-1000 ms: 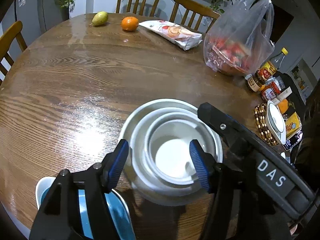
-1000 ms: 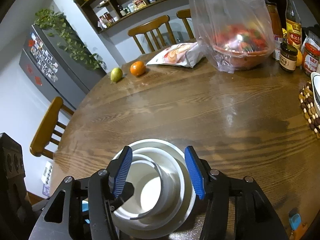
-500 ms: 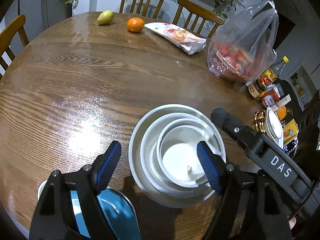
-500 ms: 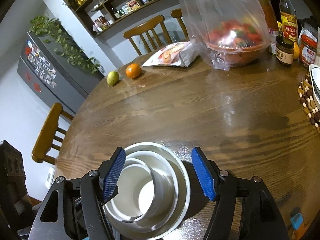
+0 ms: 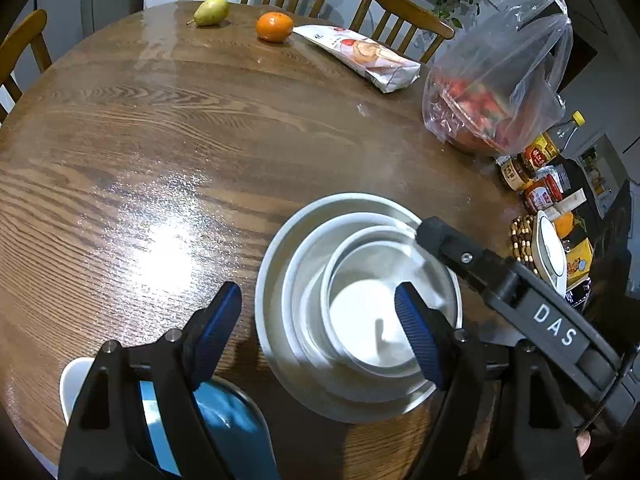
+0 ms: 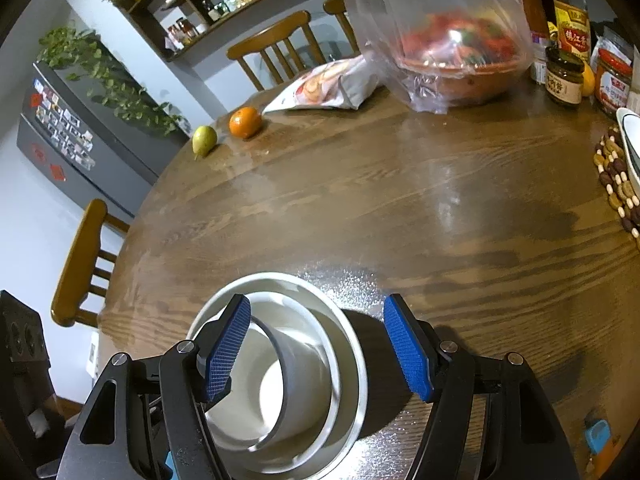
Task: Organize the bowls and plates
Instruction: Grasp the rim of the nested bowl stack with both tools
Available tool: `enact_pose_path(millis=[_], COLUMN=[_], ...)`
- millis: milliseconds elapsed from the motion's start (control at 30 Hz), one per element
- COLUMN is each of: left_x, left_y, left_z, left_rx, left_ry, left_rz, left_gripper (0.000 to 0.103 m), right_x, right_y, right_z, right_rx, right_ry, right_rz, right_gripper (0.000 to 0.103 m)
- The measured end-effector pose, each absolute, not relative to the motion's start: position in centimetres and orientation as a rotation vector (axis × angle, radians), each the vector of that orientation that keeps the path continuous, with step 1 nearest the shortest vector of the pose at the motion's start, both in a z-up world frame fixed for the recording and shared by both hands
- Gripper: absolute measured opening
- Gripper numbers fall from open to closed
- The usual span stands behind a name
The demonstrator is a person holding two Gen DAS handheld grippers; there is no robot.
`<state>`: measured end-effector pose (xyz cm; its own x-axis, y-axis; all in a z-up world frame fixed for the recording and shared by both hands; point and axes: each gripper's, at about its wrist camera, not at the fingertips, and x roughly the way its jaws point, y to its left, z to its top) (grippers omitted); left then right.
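A stack of white bowls (image 5: 360, 312) stands on the round wooden table (image 5: 160, 140): a small bowl inside a wider one, both in a broad outer dish. My left gripper (image 5: 318, 332) is open just above it, one blue pad outside the left rim and the other over the small bowl. From the other side my right gripper (image 6: 318, 350) is open over the same stack (image 6: 296, 380), and its black finger (image 5: 440, 240) reaches across the right rim. No pad presses on a bowl. A blue bowl (image 5: 228, 416) beside a white rim (image 5: 70, 380) sits under my left gripper.
A pear (image 5: 210, 11), an orange (image 5: 274, 27) and a snack packet (image 5: 364, 56) lie at the far edge. A plastic bag (image 5: 492, 92) holding a red bowl, sauce jars (image 5: 536, 176) and a beaded trivet (image 5: 522, 240) with a white dish crowd the right side. Wooden chairs ring the table.
Both grippers' jaws have spread wider and drawn back a little from the stack. The bowls stayed where they were.
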<state>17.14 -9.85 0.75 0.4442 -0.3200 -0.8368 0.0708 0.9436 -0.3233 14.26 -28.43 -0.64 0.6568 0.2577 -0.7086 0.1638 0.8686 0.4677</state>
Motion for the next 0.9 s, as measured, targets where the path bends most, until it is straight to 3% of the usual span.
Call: enact_pose_path(millis=[900], left_x=[17.6], left_y=[-10.1], left_z=[-1.0], left_rx=[-0.263], left_ry=[1.145], left_rz=[-0.24], left_gripper=[0.079], right_x=[15.0], right_y=[-27.9], right_z=[-2.0], right_rx=[0.554], right_ry=[0.935], right_rz=[0.132], right_gripper=[0.071])
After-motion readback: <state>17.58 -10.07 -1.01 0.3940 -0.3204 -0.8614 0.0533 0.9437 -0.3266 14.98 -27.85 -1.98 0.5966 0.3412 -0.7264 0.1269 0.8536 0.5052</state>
